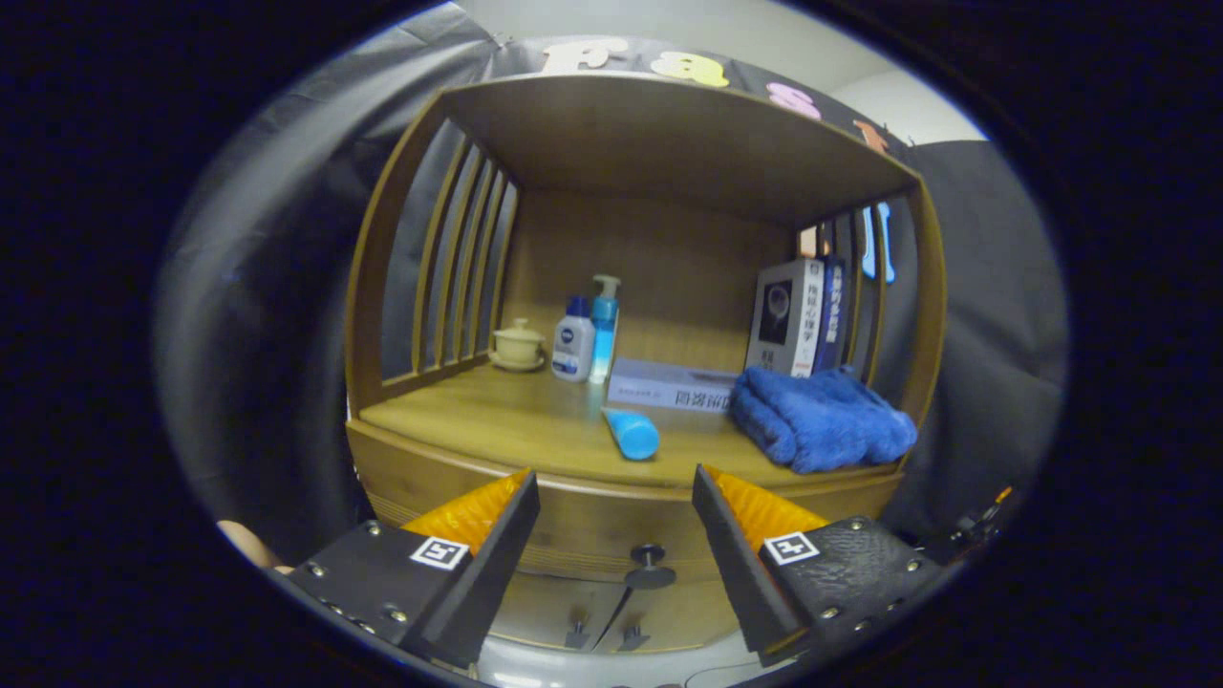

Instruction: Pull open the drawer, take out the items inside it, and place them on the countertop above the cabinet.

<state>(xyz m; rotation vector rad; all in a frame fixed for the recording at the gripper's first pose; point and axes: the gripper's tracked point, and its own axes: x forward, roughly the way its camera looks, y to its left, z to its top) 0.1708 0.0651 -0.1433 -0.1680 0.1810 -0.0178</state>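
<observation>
tool (616, 483) open, drawer knob (649, 564) between fingers

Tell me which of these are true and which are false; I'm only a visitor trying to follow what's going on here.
1. The drawer is closed. True; its round knob sits between the open jaws of the gripper.
2. The gripper is shut on the knob. False; the jaws stand apart and touch nothing.
3. A blue towel lies on the countertop. True; it lies beyond the right finger.
4. The blue tube stands upright. False; it lies on its side near the countertop's front edge.
5. The books stand beside the lidded cup. False; the two bottles stand beside the cup, and the books are behind the towel.
</observation>
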